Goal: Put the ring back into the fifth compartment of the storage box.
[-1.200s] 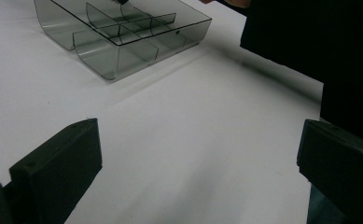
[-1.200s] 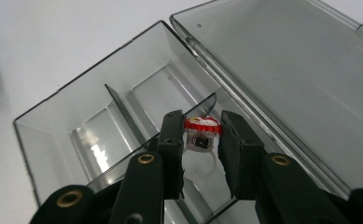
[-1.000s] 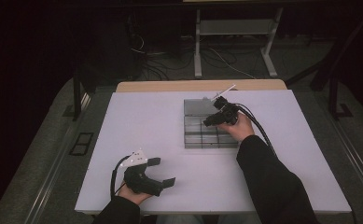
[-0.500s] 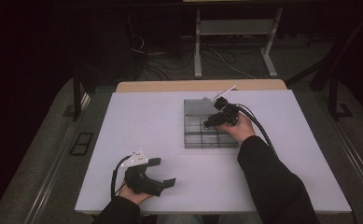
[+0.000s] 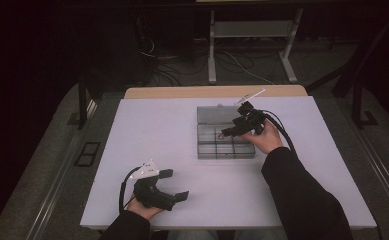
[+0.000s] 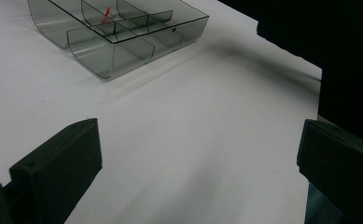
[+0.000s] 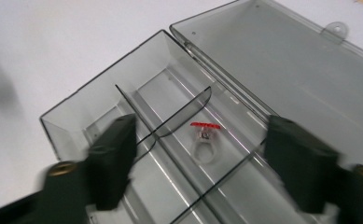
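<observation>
table, open compartment box, right gripper above it, jaws just spread with nothing between, left gripper idle and agape; ring lies in a rear compartment, placement apparently done, lid unclosed.

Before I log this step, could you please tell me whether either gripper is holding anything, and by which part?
Nothing is held. The right gripper has just opened above the ring lying in the box; the left gripper is open too.

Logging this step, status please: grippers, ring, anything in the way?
Right gripper just opened, empty, above the box. Ring lies loose in a compartment. Left gripper open, resting on table. Nothing in the way.
</observation>
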Motion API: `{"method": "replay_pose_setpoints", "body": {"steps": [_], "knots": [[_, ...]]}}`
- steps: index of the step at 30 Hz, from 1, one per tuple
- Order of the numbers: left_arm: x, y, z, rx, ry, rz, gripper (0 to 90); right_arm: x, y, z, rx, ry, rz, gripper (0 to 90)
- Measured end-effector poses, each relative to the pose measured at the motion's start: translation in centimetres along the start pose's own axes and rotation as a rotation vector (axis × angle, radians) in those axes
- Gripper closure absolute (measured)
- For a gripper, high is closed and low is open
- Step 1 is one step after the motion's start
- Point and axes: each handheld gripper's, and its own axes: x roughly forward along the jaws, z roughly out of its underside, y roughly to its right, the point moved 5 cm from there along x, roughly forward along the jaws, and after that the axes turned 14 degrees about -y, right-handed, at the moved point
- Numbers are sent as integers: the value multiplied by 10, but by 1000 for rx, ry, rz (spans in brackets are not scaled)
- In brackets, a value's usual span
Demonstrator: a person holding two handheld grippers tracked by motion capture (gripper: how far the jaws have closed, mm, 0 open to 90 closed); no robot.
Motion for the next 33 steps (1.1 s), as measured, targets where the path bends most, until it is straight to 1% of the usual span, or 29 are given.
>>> {"method": "replay_pose_setpoints", "body": {"steps": [1, 2, 3, 4, 5, 7, 10, 15, 18, 21, 29, 31, 33], "knots": [[0, 0, 0, -1, 1, 0, 0, -6, -2, 3, 8, 8, 5, 88], [0, 0, 0, 0, -1, 0, 0, -6, -2, 3, 8, 8, 5, 88], [0, 0, 0, 1, -2, 0, 0, -10, -3, 5, 8, 26, 7, 51], [1, 0, 0, -3, -1, 2, 0, -13, -5, 7, 19, 37, 13, 5], [1, 0, 0, -1, -4, 3, 0, -16, -7, 9, 23, 42, 17, 0], [1, 1, 0, -2, -3, 3, 0, -21, -11, 13, 16, 49, 16, 0], [1, 1, 0, -1, -3, 4, 0, -29, -15, 20, 11, 51, 34, 0], [1, 1, 0, -1, -2, 5, 0, -40, -21, 31, 15, 71, 21, 0], [2, 1, -1, -1, 0, 7, 0, -46, -26, 38, 14, 82, 28, 0], [2, 1, -1, 1, -3, 7, 0, -51, -30, 45, 14, 94, 23, 0], [2, 0, 0, 2, -5, 6, 0, -59, -33, 70, 26, 109, 31, 0], [2, 0, 0, 2, -5, 5, 0, -60, -34, 76, 32, 116, 23, 0], [2, 1, 0, 2, -5, 6, 0, -61, -35, 82, 35, 120, 26, 0]]}}
